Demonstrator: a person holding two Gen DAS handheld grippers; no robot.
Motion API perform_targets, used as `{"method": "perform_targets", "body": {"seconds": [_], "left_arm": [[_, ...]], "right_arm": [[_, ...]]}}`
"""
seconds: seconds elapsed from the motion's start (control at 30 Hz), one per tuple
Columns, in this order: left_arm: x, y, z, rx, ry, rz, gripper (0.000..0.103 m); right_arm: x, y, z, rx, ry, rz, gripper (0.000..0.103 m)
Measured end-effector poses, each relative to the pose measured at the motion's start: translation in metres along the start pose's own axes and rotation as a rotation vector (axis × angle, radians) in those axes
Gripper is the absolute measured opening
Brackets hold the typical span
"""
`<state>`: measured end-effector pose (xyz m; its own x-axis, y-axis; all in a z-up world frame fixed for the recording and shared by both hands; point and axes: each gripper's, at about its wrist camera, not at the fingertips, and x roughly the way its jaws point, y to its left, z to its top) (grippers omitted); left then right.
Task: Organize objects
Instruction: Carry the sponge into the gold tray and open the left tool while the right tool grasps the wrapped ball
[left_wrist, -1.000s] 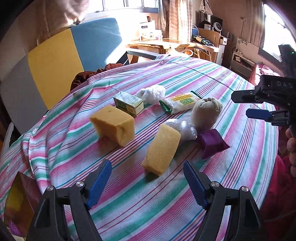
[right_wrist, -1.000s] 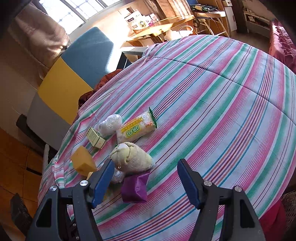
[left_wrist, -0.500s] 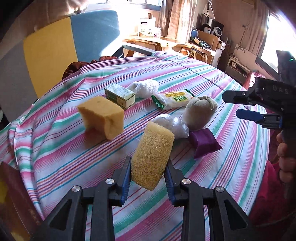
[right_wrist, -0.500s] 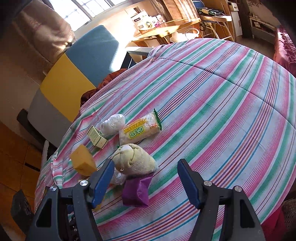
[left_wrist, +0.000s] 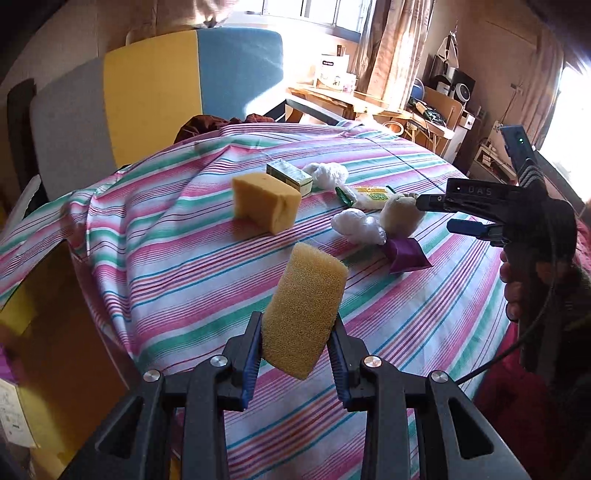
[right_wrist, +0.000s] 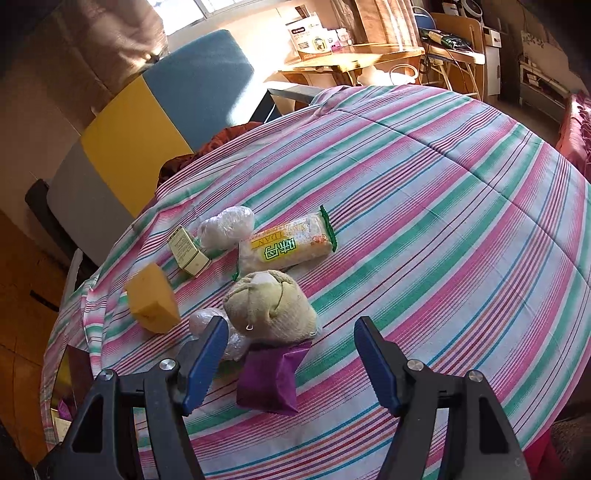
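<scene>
Lifted now: sponge (left_wrist: 306, 309) off the counter (left_wrist: 424, 317), pinched between the left tongs (left_wrist: 297, 349), clear of the striped cloth. Was sitting flat a second ago. Right tongs (right_wrist: 291, 354) spread wide, gripping nothing, hovering over the purple pouch (right_wrist: 271, 378) and plush toy (right_wrist: 271, 306). Other sponge block (left_wrist: 266, 202), small box (left_wrist: 290, 176), snack pack (right_wrist: 288, 245) and two plastic-wrapped bundles lying clustered further back on the cloth.

I see sponge (left_wrist: 304, 314): coarse, porous foam, matt | tablecloth (right_wrist: 424, 206): striped woven cloth, matt | snack packet (right_wrist: 286, 248): glossy plastic | purple pouch (right_wrist: 271, 376): slight sheen | left hand-held gripper (left_wrist: 297, 352): matt black plastic, ribbed blue pads
</scene>
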<state>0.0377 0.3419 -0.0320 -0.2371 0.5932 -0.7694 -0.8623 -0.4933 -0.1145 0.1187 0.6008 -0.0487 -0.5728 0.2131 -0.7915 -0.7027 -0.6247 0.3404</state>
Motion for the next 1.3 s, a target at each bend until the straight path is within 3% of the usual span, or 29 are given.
{"method": "perform_targets", "body": {"seconds": [0.3,0.4,0.63,0.87,0.9,0.93,0.97,1.13,1.3], "left_arm": [[-0.039,0.041,-0.016,-0.109,-0.045,0.049,0.034],[-0.05,0.058,-0.023,-0.15,-0.059,0.075,0.034],[-0.071,0.108,-0.038,-0.279,-0.079,0.135,0.034],[-0.084,0.128,-0.049,-0.335,-0.089,0.16,0.034],[-0.085,0.129,-0.049,-0.337,-0.091,0.162,0.034],[-0.088,0.131,-0.049,-0.34,-0.094,0.162,0.034],[-0.091,0.133,-0.049,-0.346,-0.098,0.163,0.034],[-0.112,0.161,-0.051,-0.403,-0.134,0.215,0.034],[-0.135,0.227,-0.059,-0.58,-0.159,0.242,0.034]], "right_arm": [[0.011,0.017,0.003,-0.082,-0.024,-0.048,0.073],[0.018,0.028,0.006,-0.137,-0.035,-0.062,0.081],[0.039,0.033,0.012,-0.181,-0.018,-0.11,0.081],[0.047,0.032,0.013,-0.193,-0.005,-0.13,0.081],[0.049,0.033,0.013,-0.201,0.0,-0.132,0.078],[0.051,0.035,0.012,-0.215,0.009,-0.124,0.061],[0.053,0.037,0.012,-0.224,0.011,-0.132,0.053],[0.049,0.042,0.011,-0.249,0.015,-0.139,0.052],[0.038,0.044,0.013,-0.25,-0.018,-0.15,0.052]]}}
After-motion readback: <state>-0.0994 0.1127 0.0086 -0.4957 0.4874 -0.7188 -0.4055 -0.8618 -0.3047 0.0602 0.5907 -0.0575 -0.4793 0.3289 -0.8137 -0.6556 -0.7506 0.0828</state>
